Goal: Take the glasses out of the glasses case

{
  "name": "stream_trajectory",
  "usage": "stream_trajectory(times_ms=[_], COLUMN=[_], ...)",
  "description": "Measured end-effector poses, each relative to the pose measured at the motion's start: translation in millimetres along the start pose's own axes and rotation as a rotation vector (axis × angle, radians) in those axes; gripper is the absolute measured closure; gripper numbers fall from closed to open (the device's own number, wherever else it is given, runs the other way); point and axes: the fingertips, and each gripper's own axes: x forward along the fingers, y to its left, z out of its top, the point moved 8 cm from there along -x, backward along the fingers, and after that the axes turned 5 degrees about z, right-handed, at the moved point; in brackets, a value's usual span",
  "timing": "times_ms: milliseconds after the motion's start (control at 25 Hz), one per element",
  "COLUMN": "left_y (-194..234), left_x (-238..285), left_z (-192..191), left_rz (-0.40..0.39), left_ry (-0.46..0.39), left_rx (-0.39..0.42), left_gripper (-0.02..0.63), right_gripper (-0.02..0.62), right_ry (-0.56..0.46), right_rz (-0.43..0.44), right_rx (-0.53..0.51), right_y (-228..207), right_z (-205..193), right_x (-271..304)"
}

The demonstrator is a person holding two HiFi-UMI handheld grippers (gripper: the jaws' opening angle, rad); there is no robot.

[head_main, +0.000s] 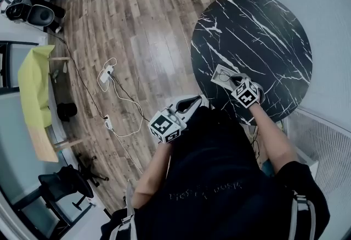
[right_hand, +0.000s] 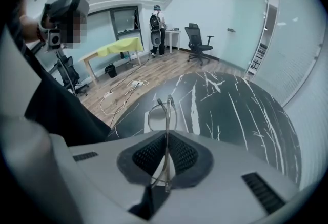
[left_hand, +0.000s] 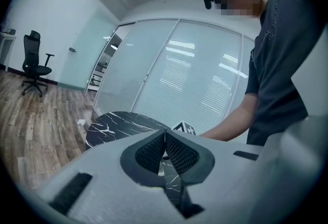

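Here glasses (right_hand: 166, 115) pinched between right gripper (right_hand: 166, 141) jaws; over black table (right_hand: 230, 110)

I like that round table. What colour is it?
The table is black with white veins, like marble; the head view shows it best.

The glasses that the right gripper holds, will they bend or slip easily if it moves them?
Probably light and easy to bend: the glasses show only a thin wire frame. The right gripper pinches just one narrow part, so they may pivot or slip between the pads if swung quickly.
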Motion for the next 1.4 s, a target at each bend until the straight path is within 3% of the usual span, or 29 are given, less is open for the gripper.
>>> stream_trajectory(times_ms=[480,760,1400], left_y=[-7.8,-13.7,-20.8], left_x=[2.6,4.1,2.3], left_z=[0.4,8.3,10.3], left_rz=[-0.030,-0.042,-0.049], left_ry=[0.006,-0.045,-0.045], left_rx=[0.016,-0.011,0.011], left_gripper=[0.586,0.586,0.586], right_gripper=[0.561,0.561,0.561], right_ry=[-0.156,-0.251,-0.438], right_rz=[-0.012,-0.024,-0.006], right_rx=[0.142,0.166,0.285], right_y=[13.5,19.8,48.5], right_z=[-12.6,-10.2,-7.6], right_x=[-39.6,-68.3,-120.9])
